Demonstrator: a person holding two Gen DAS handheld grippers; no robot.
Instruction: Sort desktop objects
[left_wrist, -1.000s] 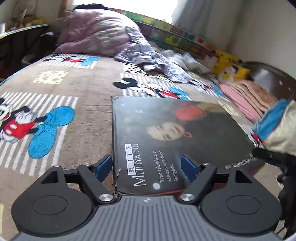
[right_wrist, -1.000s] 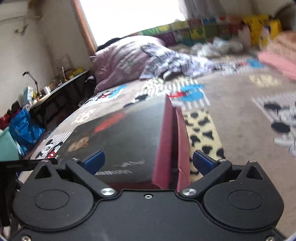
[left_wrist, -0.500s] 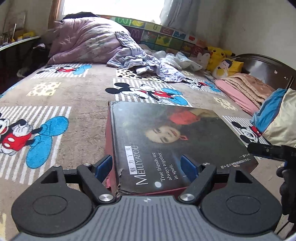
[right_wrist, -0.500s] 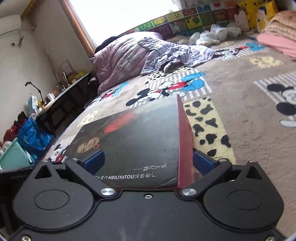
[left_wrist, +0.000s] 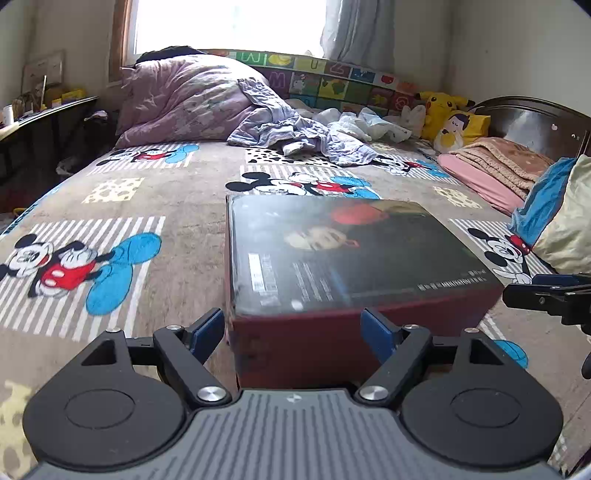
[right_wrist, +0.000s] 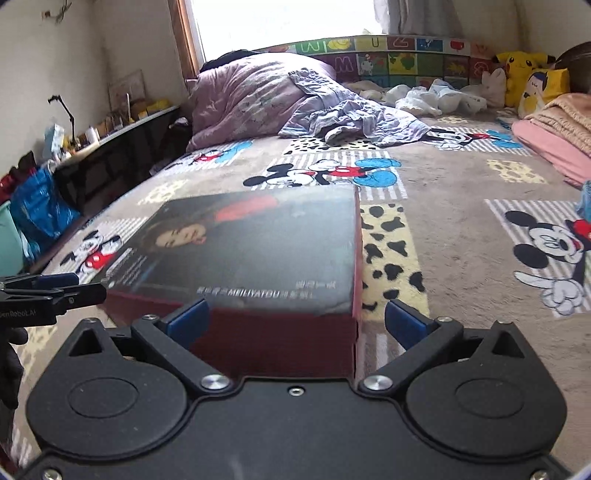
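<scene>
Flat dark-lidded box (left_wrist: 343, 254) is seen resting on the bed (left_wrist: 177, 229), both sets of jaws spread and gripping nothing.

Bed is covered by a Mickey-print blanket; a purple duvet (left_wrist: 188, 99) is piled at the far end near the window, crumpled clothes (left_wrist: 295, 136) beside it, a folded pink blanket (left_wrist: 495, 166) and yellow plush toys (left_wrist: 450, 118) at the far right. Box is red-sided, portrait and "MEILIYATOU" lettering on the lid, lying flat near mid-bed. Left gripper (left_wrist: 293, 330) is placed at the box's near red side, blue pads either side of that face, not clamped on it. Right gripper (right_wrist: 295, 319) is set at the adjacent side, near the box's right corner, jaws wide apart; one pad is in front of the box wall, the other over the blanket.
</scene>
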